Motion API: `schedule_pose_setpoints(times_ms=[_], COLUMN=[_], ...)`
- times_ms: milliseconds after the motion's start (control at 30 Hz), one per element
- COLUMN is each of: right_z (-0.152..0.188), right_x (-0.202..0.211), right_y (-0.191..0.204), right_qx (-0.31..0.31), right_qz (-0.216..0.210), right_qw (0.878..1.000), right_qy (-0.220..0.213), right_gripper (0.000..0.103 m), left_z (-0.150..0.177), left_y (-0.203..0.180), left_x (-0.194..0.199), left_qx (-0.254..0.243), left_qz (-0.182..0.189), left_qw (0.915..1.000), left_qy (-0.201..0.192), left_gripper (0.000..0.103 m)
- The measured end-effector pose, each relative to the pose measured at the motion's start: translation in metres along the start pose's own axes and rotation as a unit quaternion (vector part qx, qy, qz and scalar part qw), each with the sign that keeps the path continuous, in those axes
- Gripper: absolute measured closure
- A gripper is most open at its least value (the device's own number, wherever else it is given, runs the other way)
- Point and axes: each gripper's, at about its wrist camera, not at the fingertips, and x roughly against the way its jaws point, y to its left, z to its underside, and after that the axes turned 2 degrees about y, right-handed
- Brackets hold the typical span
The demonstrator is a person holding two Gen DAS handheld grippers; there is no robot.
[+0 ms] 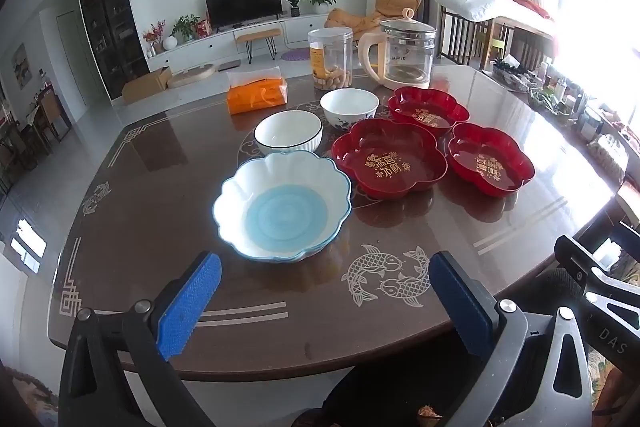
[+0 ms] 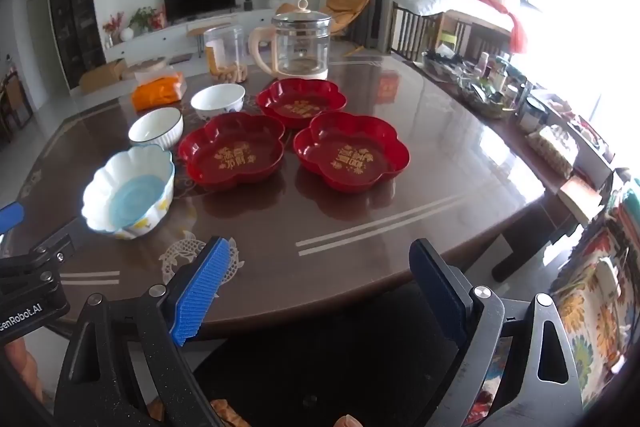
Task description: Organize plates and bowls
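Left gripper [image 1: 324, 301] and right gripper [image 2: 320, 291]: jaws wide, empty, both short of the scalloped bowl [image 1: 282, 205].

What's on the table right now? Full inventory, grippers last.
scalloped bowl: 1, white with blue centre, nearest on the left
ribbed bowl: 1, white with dark rim, behind it
small bowl: 1, white, further back
flower plates: 3, red with gold print, clustered on the right
kettle: 1, glass and cream, far edge
jar: 1, clear, beside kettle
tissue pack: 1, orange, far left
table: 1, brown, glossy
left gripper: open, empty
right gripper: open, empty
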Motion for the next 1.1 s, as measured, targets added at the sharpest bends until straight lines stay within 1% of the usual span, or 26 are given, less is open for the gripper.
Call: schedule_pose_setpoints(times_ms=[167, 300, 367, 533, 1100], right_z=[0.002, 0.005, 0.011, 0.012, 0.013], right_x=[0.0, 0.004, 0.001, -0.001, 0.0], right_y=[0.001, 0.0, 0.002, 0.004, 0.003], right_qx=[0.0, 0.001, 0.001, 0.003, 0.003], right_qz=[-0.003, -0.005, 0.0, -0.001, -0.006], right_qw=[1.0, 1.0, 1.0, 1.0, 1.0], right_qy=[0.0, -0.003, 0.004, 0.011, 0.012], right_gripper=[0.01, 0.01, 0.01, 0.01, 0.01], left_z=[0.002, 0.002, 0.004, 0.006, 0.006], left_y=[0.003, 0.002, 0.002, 0.0, 0.006], left_x=[0.004, 0.0, 0.001, 0.002, 0.001], left_qx=[0.006, 0.01, 0.01, 0.007, 0.013], left_qz=[0.001, 0.003, 0.003, 0.005, 0.0], left_qw=[1.0, 0.9999, 0.9999, 1.0, 0.9999], left_qy=[0.0, 0.003, 0.004, 0.006, 0.008], left_gripper=[0.0, 0.0, 0.0, 0.0, 0.0])
